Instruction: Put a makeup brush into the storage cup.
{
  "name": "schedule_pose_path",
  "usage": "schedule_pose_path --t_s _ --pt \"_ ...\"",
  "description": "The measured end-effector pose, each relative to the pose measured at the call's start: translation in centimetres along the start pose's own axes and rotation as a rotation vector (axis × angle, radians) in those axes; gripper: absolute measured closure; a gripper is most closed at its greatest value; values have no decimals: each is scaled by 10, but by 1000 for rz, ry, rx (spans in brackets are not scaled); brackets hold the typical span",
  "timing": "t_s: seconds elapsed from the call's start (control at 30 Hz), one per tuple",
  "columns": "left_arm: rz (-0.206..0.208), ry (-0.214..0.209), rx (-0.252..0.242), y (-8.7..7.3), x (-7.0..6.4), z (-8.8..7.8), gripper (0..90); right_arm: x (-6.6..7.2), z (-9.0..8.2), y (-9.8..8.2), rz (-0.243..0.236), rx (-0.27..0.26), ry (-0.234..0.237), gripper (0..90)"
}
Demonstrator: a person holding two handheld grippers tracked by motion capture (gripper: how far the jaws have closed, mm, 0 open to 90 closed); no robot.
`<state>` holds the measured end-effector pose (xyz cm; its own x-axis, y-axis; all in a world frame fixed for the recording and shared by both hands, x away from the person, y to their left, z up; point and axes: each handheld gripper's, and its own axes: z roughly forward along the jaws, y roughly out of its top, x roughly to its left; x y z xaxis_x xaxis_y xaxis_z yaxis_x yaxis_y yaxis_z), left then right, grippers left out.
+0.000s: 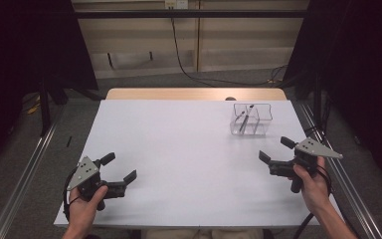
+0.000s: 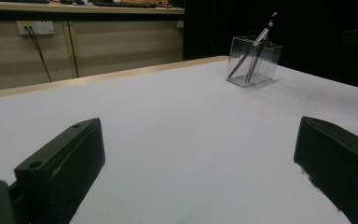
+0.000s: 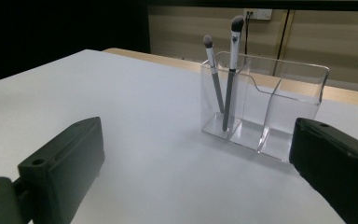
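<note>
A clear plastic organizer (image 1: 251, 120) (image 2: 254, 60) (image 3: 265, 105) with several compartments stands at the far right of the white table (image 1: 179, 149). Two makeup brushes (image 1: 244, 117) (image 2: 256, 46) (image 3: 223, 70) lean upright in its left compartment, bristles up. My left gripper (image 1: 119, 167) (image 2: 200, 168) hovers open near the table's front left, nothing between its jaws. My right gripper (image 1: 276, 148) (image 3: 196, 172) is open at the right side, just in front of the organizer and apart from it, jaws empty.
A tan wooden strip (image 1: 194, 93) runs along the table's far edge. Metal rails (image 1: 25, 174) flank the table on both sides. A cable (image 1: 179, 55) hangs down the back wall. Dark curtains stand at left and right.
</note>
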<state>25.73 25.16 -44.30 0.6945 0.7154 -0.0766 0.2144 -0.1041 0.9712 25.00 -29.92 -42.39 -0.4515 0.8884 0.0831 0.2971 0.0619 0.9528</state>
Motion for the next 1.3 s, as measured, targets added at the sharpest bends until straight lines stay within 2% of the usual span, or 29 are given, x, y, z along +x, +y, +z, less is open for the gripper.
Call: schedule_pose_path --t_s 0.2,0.5,0.63,1.0,1.13,1.3 --pt "-4 5 -3 -1 0 -1 19 0 -12 -8 18 -24 -40 28" --pt "1 -1 6 -1 0 1 20 -1 -26 -20 47 -32 -56 25" --pt "4 3 0 -1 1 -1 19 0 -33 -22 38 -30 -67 25" --pt "8 -4 8 -2 0 1 19 -1 -53 -25 58 -73 -99 22" --pt "4 -3 1 -1 -2 1 19 -2 -55 -31 63 -62 -109 21" --pt "7 -5 -2 -1 -1 -1 19 -1 -54 -36 44 -42 -110 18"
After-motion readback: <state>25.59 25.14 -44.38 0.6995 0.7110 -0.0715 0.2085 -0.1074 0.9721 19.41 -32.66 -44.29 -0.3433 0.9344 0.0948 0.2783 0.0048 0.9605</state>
